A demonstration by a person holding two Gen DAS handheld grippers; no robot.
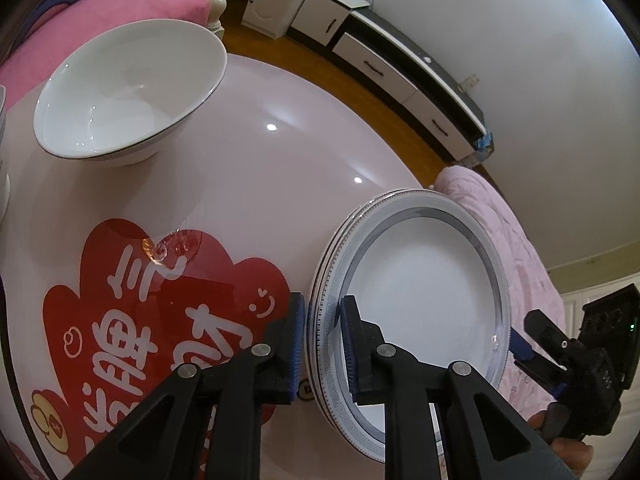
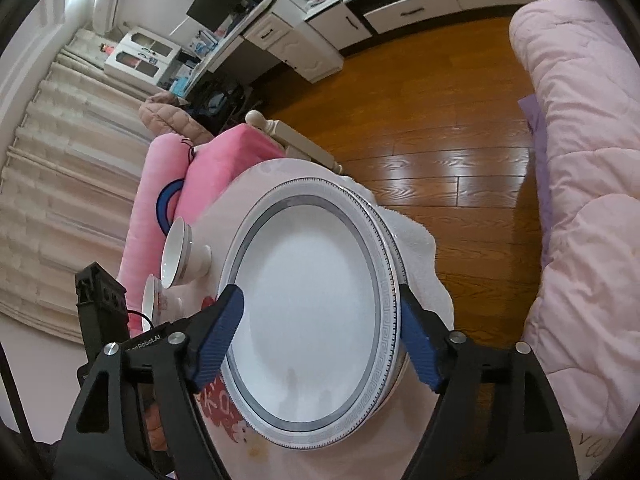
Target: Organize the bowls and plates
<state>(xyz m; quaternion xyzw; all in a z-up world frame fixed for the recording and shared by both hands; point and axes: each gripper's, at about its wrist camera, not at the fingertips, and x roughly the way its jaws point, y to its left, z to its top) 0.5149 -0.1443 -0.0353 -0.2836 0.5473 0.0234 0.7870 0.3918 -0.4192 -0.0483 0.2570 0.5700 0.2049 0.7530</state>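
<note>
A stack of white plates with grey patterned rims (image 1: 420, 300) lies near the table's right edge, also in the right wrist view (image 2: 312, 312). My left gripper (image 1: 322, 344) is shut on the near rim of the plate stack, one pad outside, one inside. My right gripper (image 2: 320, 340) is open, its fingers wide on either side of the stack; it also shows in the left wrist view (image 1: 520, 344) at the stack's right rim. A large white bowl (image 1: 128, 92) stands at the far left. Two small footed bowls (image 2: 180, 256) stand left of the plates.
The round white table (image 1: 260, 160) carries a red sticker with white characters (image 1: 160, 320). A pink cushioned chair (image 2: 208, 168) stands behind the table. A pink quilted bed (image 2: 580, 200) is on the right, and white cabinets (image 1: 380, 64) line the wall.
</note>
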